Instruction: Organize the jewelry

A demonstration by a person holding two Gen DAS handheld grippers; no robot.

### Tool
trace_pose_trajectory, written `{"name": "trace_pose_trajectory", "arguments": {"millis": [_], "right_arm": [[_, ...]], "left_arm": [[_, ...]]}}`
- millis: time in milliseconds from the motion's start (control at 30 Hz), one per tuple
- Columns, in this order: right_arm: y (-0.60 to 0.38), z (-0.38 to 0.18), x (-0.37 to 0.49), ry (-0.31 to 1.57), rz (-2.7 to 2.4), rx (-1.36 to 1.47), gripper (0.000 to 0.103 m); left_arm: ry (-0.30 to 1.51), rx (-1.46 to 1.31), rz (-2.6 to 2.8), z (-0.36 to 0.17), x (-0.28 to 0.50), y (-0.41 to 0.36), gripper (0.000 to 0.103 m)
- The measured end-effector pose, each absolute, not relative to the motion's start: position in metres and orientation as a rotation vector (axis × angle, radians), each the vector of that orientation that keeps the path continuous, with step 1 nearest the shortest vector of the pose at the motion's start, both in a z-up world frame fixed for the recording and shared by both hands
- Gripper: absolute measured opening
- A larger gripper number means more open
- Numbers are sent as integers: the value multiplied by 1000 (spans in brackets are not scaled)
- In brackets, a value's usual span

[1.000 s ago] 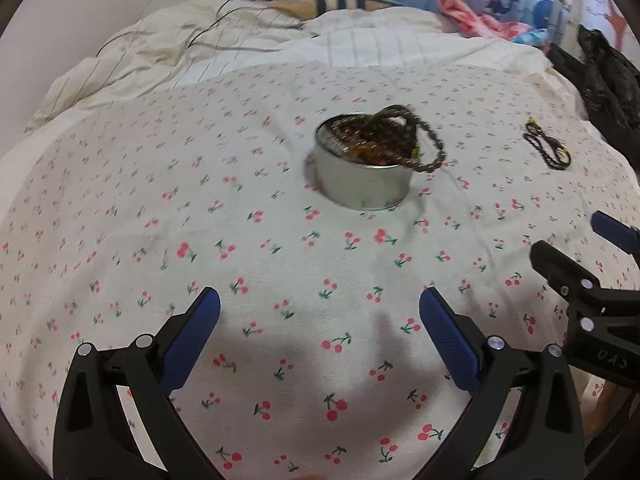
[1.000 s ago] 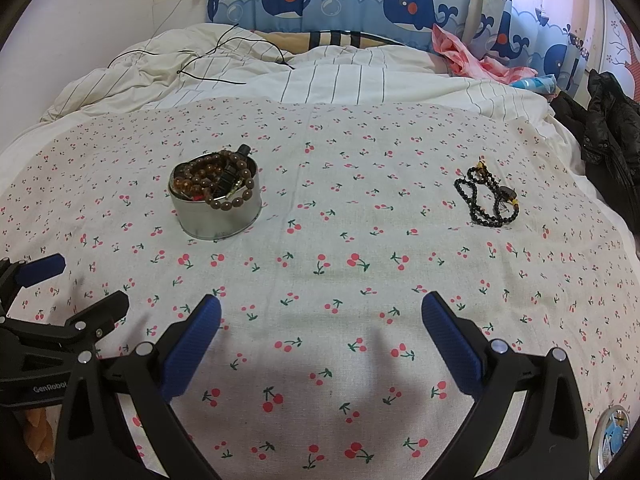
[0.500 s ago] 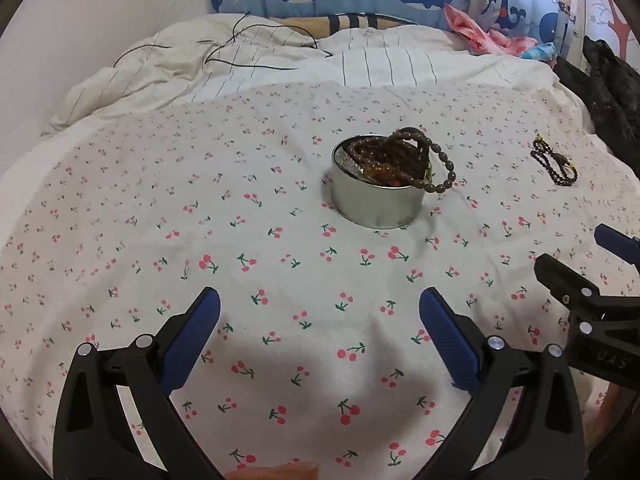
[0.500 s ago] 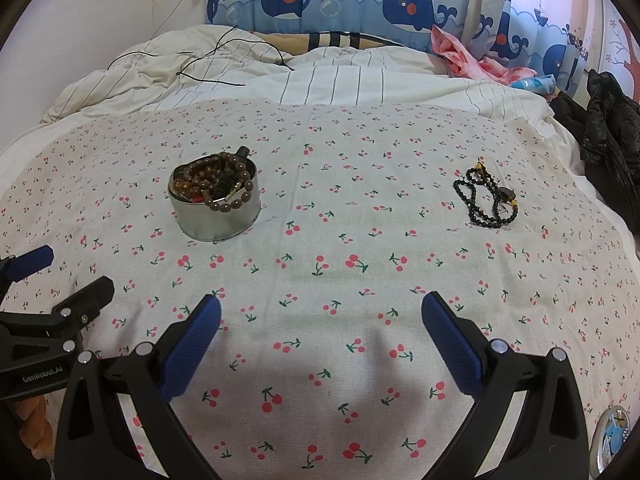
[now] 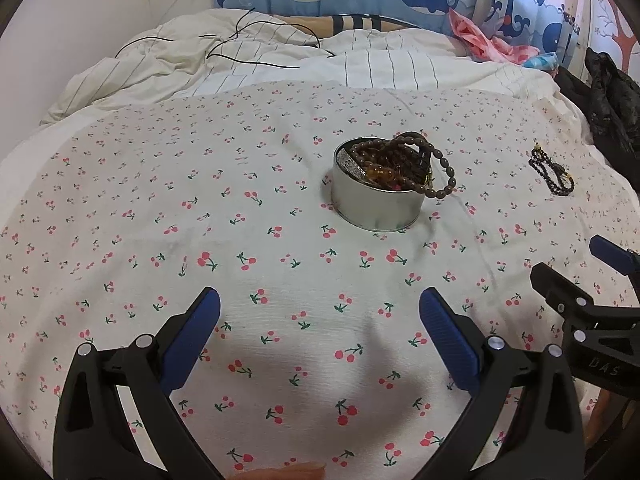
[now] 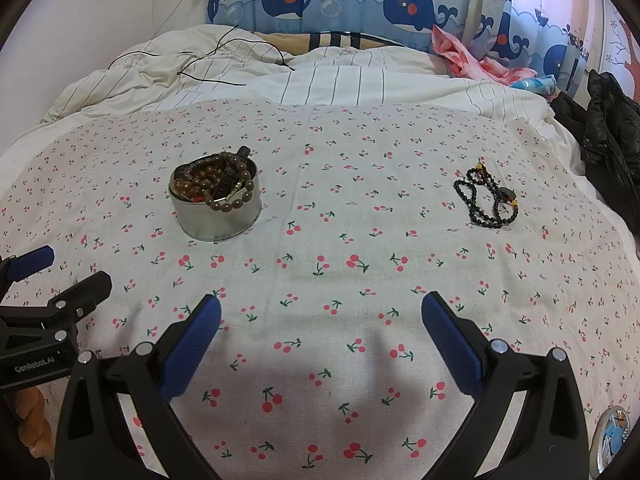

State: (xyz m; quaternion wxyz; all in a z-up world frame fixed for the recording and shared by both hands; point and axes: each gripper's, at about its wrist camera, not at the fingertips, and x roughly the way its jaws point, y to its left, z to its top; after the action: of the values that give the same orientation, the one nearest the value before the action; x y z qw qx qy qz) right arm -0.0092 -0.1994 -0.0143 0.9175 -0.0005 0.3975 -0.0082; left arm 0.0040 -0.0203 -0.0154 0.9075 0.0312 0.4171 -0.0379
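My left gripper (image 5: 319,330), right gripper (image 6: 321,336): black plastic frames, triangular cut-outs, silver screws at pivots. Fingers (image 6: 192,350) padded with ribbed blue rubber. I read white lettering "GenRobot.AI" on left body, "DAS" on right

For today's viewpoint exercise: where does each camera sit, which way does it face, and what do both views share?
Left wrist: on the left gripper, facing up the bed at the round tin; own jaws open, right gripper at right edge.
Right wrist: on the right gripper, facing the same way; black bead strand ahead right, left gripper at left edge.
Shared: tin, strand, cherry-print sheet, whale curtain.
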Motion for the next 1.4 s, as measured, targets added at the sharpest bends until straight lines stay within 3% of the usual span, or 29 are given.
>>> {"name": "trace_pose_trajectory", "arguments": {"millis": [1400], "right_arm": [[-198, -15, -9, 817, -17, -1, 96]], "left_arm": [[855, 64, -81, -15, 1, -23, 96]]}}
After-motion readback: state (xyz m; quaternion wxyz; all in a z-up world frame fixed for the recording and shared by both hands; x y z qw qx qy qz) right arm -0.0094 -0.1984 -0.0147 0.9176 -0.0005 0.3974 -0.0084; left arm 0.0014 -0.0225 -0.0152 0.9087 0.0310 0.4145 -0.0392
